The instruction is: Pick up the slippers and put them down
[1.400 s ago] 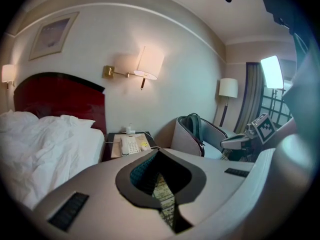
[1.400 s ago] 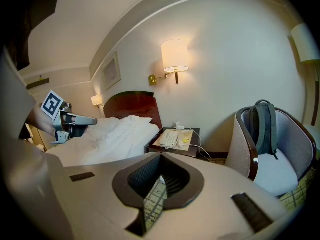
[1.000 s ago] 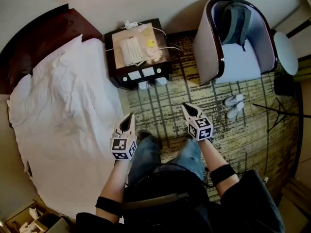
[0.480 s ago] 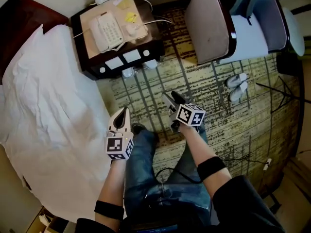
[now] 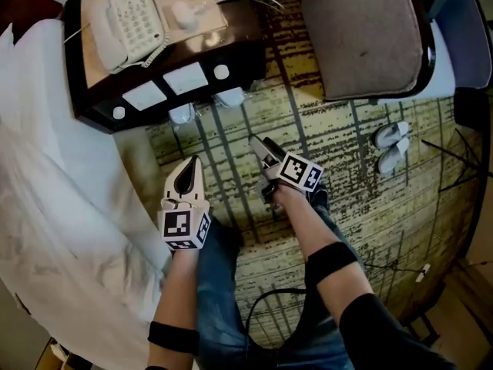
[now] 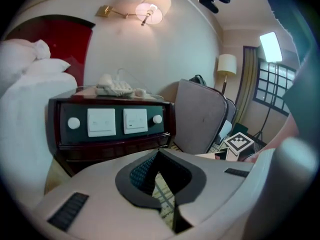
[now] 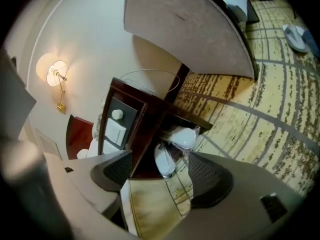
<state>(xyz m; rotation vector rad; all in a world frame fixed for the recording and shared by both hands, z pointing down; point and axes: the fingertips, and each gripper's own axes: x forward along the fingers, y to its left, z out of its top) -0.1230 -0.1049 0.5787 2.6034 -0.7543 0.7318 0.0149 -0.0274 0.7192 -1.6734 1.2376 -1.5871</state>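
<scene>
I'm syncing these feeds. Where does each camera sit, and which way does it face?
Head view: on the person's head, facing steeply down at the nightstand, left gripper and right gripper; forearms and jeans show.
Left gripper view: rides the left gripper, jaws together, facing the nightstand's switch panel and chair; the right gripper's marker cube shows.
Right gripper view: rides the right gripper, rolled, its jaws have just been opening, nothing between them, facing wrapped slippers under the nightstand.
Shared: head and right gripper views both show those slippers.
</scene>
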